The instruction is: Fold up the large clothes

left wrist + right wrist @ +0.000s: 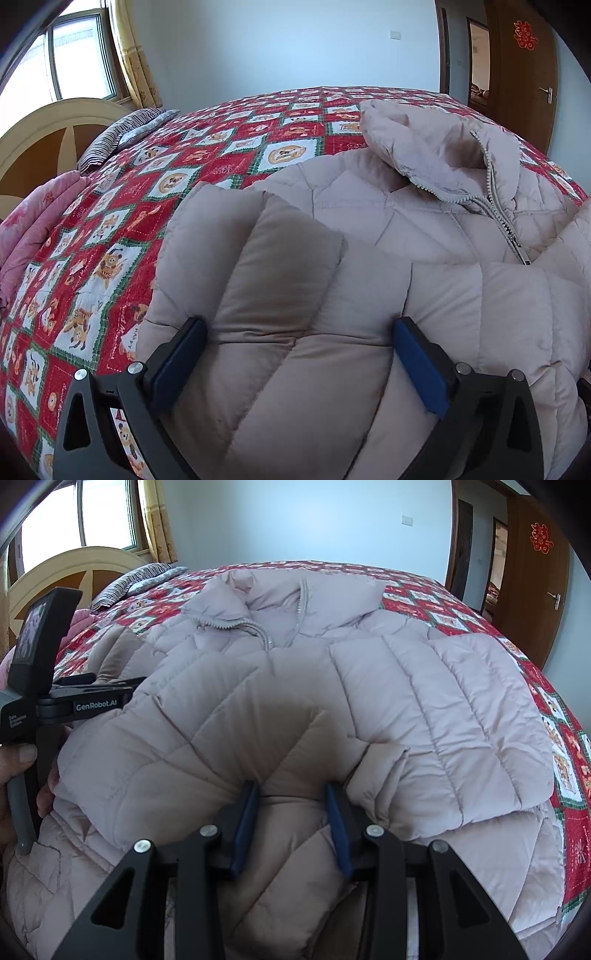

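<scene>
- The jacket (406,686) lies on the bed (110,229), collar (424,147) toward the far side, zipper (506,218) partly closed.
- The lower part of the jacket appears doubled up over the chest; judge the first fold as laid or nearly laid.
- Your left gripper (295,354) stands with its jaws spread wide. Padded fabric bulges between them, but the pads do not press it; treat this side as released.
- Your right gripper (291,819) has its jaws partly closed with a ridge of jacket fabric between them. The pads appear to pinch this ridge; treat this side as grasping the jacket.
- In the right wrist view, the left gripper sits at the left edge, held by a hand (14,775), low against the jacket.
- Remaining, as a judgement: release the right side, then bring the sides or sleeves in and flatten the bundle. The sleeves cannot be told apart from the body here.
</scene>
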Available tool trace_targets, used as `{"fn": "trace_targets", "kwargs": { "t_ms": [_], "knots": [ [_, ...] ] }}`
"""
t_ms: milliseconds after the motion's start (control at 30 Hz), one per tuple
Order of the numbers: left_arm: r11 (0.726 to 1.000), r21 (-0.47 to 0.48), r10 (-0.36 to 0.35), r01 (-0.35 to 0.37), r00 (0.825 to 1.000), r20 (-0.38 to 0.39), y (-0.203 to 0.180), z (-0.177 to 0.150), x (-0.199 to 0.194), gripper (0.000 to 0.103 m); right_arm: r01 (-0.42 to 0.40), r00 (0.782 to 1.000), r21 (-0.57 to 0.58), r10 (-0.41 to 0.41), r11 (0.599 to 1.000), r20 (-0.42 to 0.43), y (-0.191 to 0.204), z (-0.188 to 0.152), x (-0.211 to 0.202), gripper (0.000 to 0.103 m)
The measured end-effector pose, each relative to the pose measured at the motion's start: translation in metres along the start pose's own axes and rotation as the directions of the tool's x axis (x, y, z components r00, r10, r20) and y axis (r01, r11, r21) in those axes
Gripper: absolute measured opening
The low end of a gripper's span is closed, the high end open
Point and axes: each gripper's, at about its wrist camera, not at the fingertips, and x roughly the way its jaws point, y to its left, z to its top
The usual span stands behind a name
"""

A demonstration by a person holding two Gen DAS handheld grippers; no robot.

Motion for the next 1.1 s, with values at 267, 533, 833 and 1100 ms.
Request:
{"fn": "trace_targets", "kwargs": {
  "t_ms": [267, 533, 833, 1100],
  "knots": [
    [1.0, -0.006, -0.007, 0.006, 1.0, -0.012, 0.001, 0.0, 0.004, 0.102, 0.006, 1.0, -0.002, -0.006, 1.0, 0.003, 0.001, 0.0, 0.002, 0.041],
    [1.0, -0.002, -0.001, 0.001, 1.0, -0.014, 0.001, 0.0, 0.005, 0.102, 0.007, 1.0, -0.003, -0.007, 1.0, 0.004, 0.002, 0.0, 0.002, 0.041],
    [0.996, 0.064, 0.059, -0.058, 0.998, -0.015, -0.005, 0.009, -0.014, 0.102, -0.043, 0.999, 0.002, 0.043, 0.999, -0.025, -0.004, 0.006, -0.001, 0.045],
    [0.993, 0.109, -0.056, 0.047, 0.995, 0.083, -0.012, 0.086, -0.054, 0.102, -0.103, 0.993, -0.034, 0.104, 0.994, 0.051, -0.028, 0.081, -0.035, 0.089]
  ]
}}
